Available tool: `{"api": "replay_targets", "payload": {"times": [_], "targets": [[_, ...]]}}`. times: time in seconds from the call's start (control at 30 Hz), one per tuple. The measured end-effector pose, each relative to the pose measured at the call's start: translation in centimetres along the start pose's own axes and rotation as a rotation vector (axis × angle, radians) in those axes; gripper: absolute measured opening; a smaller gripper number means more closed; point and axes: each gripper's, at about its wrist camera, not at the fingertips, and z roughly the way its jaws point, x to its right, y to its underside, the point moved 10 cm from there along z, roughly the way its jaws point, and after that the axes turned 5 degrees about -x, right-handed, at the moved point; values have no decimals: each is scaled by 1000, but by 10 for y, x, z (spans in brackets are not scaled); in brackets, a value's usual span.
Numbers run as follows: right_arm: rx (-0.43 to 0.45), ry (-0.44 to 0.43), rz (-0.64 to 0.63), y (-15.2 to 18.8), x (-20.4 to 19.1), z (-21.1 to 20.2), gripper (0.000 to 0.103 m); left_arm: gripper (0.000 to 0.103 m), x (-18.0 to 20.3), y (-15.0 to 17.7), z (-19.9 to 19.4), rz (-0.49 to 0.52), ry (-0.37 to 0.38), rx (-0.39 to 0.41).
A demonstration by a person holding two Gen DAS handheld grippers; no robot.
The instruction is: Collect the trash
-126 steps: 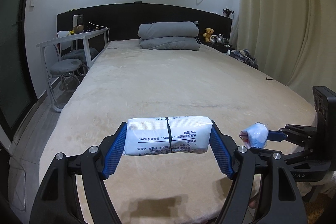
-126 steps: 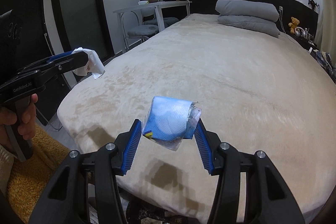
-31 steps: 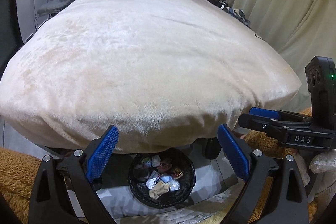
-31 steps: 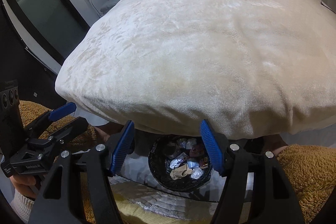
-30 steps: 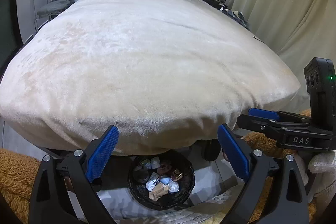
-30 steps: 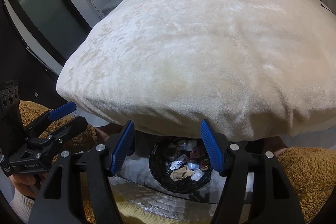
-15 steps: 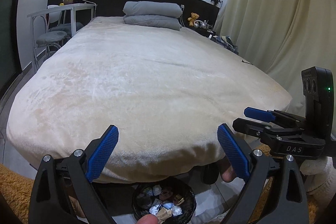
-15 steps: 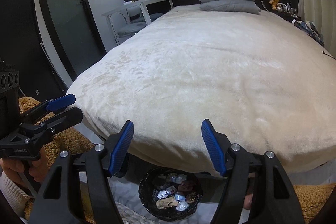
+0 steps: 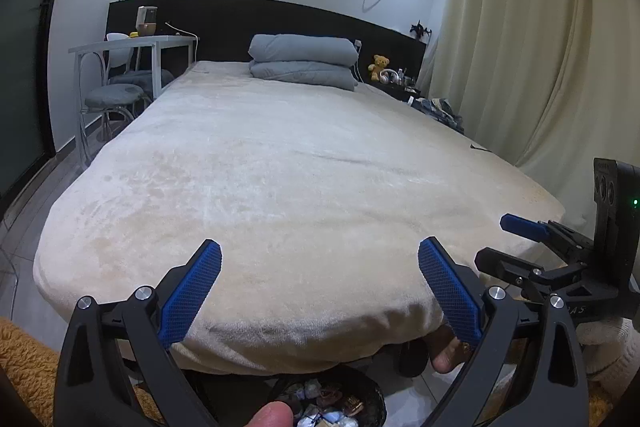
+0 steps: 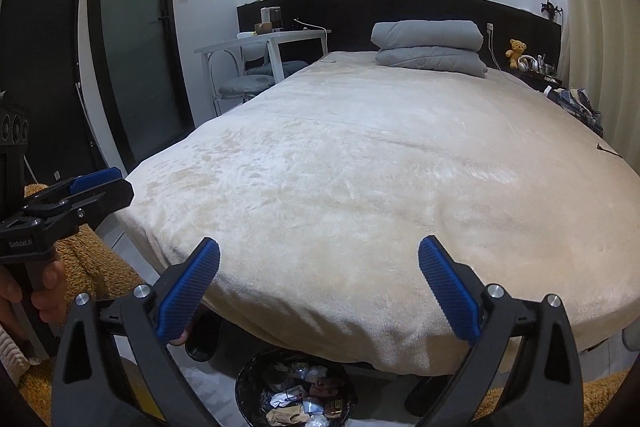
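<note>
At the foot of the bed (image 10: 360,167): both grippers empty above a filled waste bin (image 10: 248,387).

The left gripper (image 9: 320,279) and right gripper (image 10: 319,279) each stand with blue pads spread wide and nothing between them; the right one's jaws have just been opening. Both point slightly downward over the cream blanket's near edge. The black bin stands on the floor just below that edge, holding the collected trash (image 10: 300,399), crumpled wrappers and packets. Folded grey bedding (image 10: 428,43) lies at the headboard, well apart. A white desk (image 10: 264,43) stands beside the bed.
</note>
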Motion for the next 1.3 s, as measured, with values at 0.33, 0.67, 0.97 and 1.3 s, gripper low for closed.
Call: {"api": "replay_targets", "payload": {"times": [0.33,0.67,0.97,1.3], "targets": [[12,16,-14,1,0,-4,99,97,-1,-2,-1,1,-2,9],[16,26,-18,1,2,-4,99,97,0,1,3,13,-12,-2],[13,26,-23,0,2,-4,99,97,1,3,3,30,-19,0],[8,29,-23,2,2,-2,99,97,2,4,4,37,-17,-4]]}}
